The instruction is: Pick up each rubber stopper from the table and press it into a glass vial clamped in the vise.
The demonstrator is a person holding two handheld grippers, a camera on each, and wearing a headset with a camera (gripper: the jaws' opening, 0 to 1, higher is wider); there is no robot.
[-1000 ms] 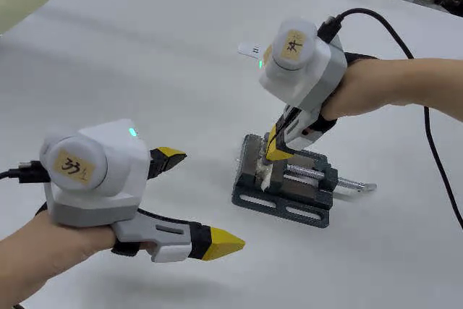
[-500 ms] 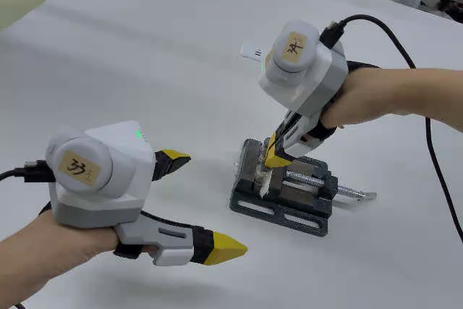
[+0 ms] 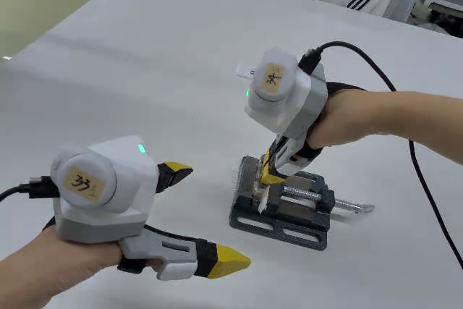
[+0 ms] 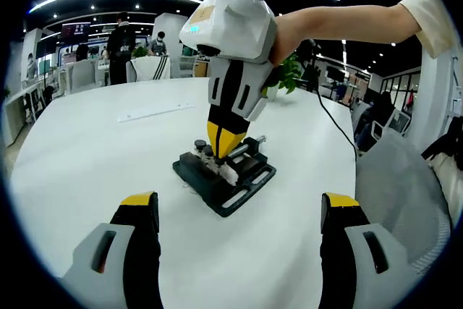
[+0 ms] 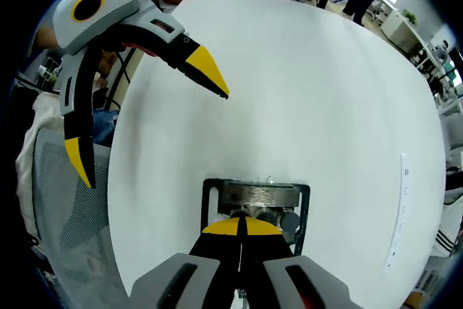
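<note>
One vise (image 3: 286,211) stands on the white bench (image 3: 145,70), in from its edges. Its screw handle points toward the bench's right side. Pale vials (image 3: 260,197) are clamped between its two blocks. How many there are cannot be told in the head view.

There are two grippers. The right gripper (image 3: 268,176) points steeply down, with its yellow tips just over the clamped glass. In the right gripper view its jaws are closed tip to tip above the vise (image 5: 255,195). Whether they pinch a stopper underneath cannot be told. Two round tops (image 5: 279,218) sit just right of the tips there. The left gripper view shows two dark tops (image 4: 203,147) beside the right gripper's tip (image 4: 226,142), on the vise (image 4: 224,179).

The left gripper (image 3: 202,215) hovers over the bench near its front edge, well apart from the vise. Its two jaws are spread wide and grasp nothing. In its own view the left gripper (image 4: 240,204) faces the vise across bare bench.

One thin white strip (image 3: 244,72) lies flat on the bench beyond the right gripper. One black cable (image 3: 362,63) runs from that gripper over the person's forearm.
</note>
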